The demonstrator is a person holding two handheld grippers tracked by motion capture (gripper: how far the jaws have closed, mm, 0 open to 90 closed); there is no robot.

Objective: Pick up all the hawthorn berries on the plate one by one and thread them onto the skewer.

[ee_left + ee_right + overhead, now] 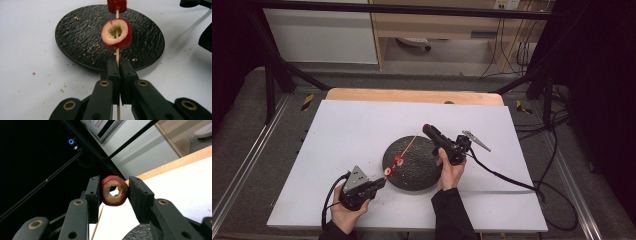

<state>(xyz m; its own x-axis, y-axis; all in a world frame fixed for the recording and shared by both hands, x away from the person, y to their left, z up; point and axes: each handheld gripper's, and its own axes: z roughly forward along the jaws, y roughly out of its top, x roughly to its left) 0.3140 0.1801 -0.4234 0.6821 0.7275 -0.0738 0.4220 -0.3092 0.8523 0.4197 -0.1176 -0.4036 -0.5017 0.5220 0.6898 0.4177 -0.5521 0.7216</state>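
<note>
White table [347,130], crumb-strewn black plate [422,175]

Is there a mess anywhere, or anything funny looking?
Yes, a little mess: pale and red crumbs are scattered over the black plate and the white table beside it. Nothing looks broken.

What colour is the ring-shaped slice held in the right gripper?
Red skin with pale cream flesh: the ring-shaped fruit slice, clearest in the right gripper view.

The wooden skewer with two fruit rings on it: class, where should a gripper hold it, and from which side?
Grip the bare lower end of the skewer, below the nearer fruit ring, coming in along its length as the left gripper does. The stick is thin, so the jaws must close fully.
</note>
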